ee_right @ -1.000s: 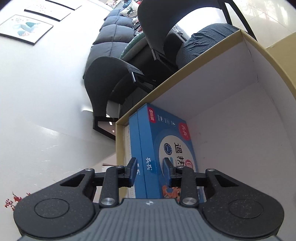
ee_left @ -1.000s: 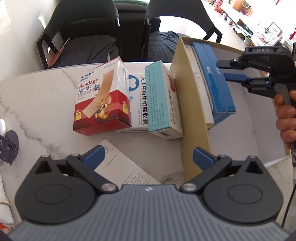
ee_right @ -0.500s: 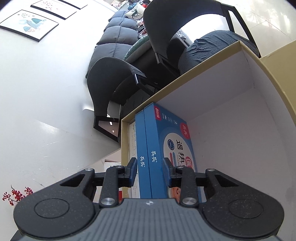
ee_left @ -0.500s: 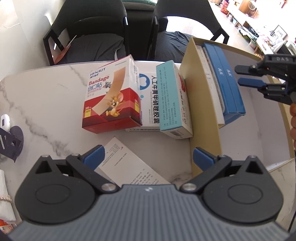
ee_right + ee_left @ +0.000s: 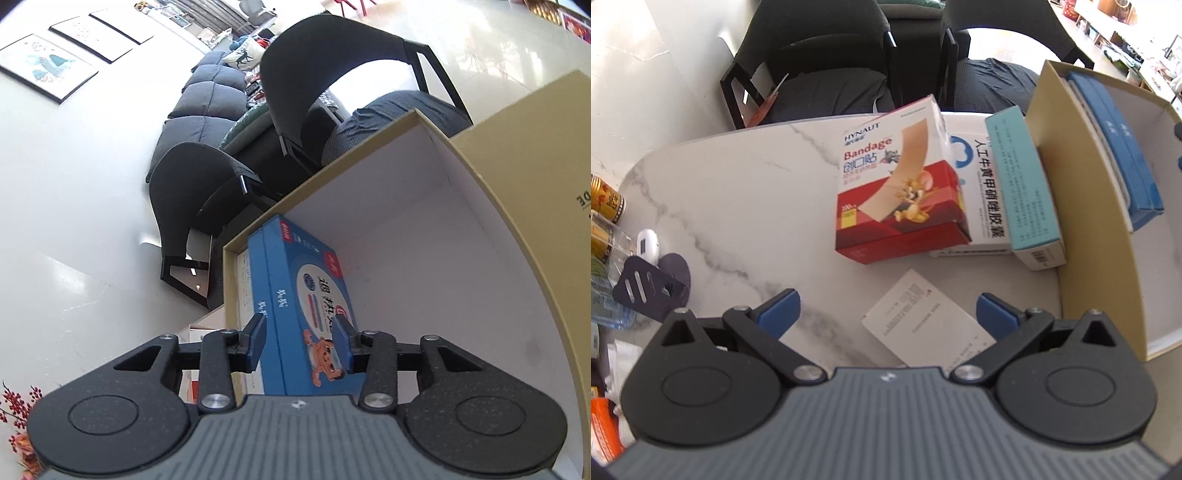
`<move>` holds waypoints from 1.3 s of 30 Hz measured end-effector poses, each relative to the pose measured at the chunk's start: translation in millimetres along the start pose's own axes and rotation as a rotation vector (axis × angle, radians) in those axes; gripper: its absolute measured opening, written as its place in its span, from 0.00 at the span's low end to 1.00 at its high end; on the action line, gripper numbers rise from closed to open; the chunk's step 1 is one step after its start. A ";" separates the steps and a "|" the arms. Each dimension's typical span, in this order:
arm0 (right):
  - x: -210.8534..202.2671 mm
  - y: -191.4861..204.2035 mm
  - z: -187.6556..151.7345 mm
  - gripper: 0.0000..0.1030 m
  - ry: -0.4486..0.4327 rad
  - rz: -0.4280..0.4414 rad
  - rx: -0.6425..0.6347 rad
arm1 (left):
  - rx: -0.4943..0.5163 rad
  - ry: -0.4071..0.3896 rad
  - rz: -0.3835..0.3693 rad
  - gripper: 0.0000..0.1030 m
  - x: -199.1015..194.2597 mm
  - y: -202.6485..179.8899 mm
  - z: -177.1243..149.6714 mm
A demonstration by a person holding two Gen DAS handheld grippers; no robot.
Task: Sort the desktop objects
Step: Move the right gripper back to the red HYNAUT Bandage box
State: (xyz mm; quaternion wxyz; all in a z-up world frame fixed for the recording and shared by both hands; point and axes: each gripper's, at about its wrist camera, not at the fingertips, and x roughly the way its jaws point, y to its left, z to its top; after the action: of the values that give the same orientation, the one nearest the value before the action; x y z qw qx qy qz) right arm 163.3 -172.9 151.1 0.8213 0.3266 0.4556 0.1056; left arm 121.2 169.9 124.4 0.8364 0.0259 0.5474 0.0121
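We take the tan cardboard box with the white inside [image 5: 1093,229] as our landmark on the white marble-patterned tabletop [image 5: 746,206]. Inside it, against its left wall, two flat blue medicine cartons [image 5: 1115,147] stand on edge side by side, with a thin white carton [image 5: 245,291] squeezed between them and the wall.

Our right gripper [image 5: 302,341] is over the box, above the near ends of the blue cartons. Its blue fingers [image 5: 255,341] are drawing apart; the cartons show in the gap between them, but the pads do not press on them.

Just outside the box's left wall lies a teal-and-white carton [image 5: 1023,192], touching that wall. Left of it is a white carton with black Chinese lettering [image 5: 982,199], and a red-and-white bandage box with a cartoon mouse [image 5: 901,192] leans partly over that one.

Our left gripper [image 5: 886,314] hangs above the table on the box's left side, nearer to us than the three cartons. Its blue fingers [image 5: 777,310] are spread wide and pinch nothing. Beneath the gap lies a white printed paper leaflet [image 5: 923,325], flat on the marble.
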 end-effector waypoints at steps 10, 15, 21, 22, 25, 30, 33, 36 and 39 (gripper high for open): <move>23.9 87.7 -34.9 0.65 0.122 0.152 -0.114 | 0.083 -0.033 0.010 1.00 -3.0 37.6 0.2; 60.8 128.1 -63.2 0.70 0.236 0.162 -0.179 | 0.172 -0.070 -0.077 1.00 -0.4 38.9 -1.8; 105.9 157.8 -79.9 0.71 0.308 0.073 -0.202 | 0.272 -0.071 -0.128 1.00 17.2 22.5 1.0; 113.9 160.5 -80.1 0.71 0.321 0.048 -0.200 | 0.273 -0.075 -0.136 1.00 19.5 22.1 2.2; 128.4 165.7 -77.8 0.71 0.330 0.003 -0.212 | 0.263 -0.082 -0.164 1.00 25.4 24.3 7.8; 154.4 174.2 -73.2 0.74 0.365 -0.098 -0.251 | 0.276 -0.091 -0.232 1.00 36.5 21.7 15.2; 165.6 175.7 -76.4 0.76 0.398 -0.109 -0.275 | 0.317 -0.100 -0.264 1.00 39.7 13.8 14.3; 174.2 172.9 -81.0 0.77 0.414 -0.161 -0.308 | 0.357 -0.101 -0.287 1.00 44.4 7.8 11.9; 185.8 165.7 -86.2 0.78 0.440 -0.191 -0.308 | 0.350 -0.078 -0.284 1.00 55.3 8.5 9.9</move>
State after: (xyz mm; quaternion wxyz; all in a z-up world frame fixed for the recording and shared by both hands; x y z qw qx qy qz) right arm 218.0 79.3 97.6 0.7489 0.1228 0.6301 0.1641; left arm 152.5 180.8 78.2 0.8330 0.0938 0.5065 -0.2020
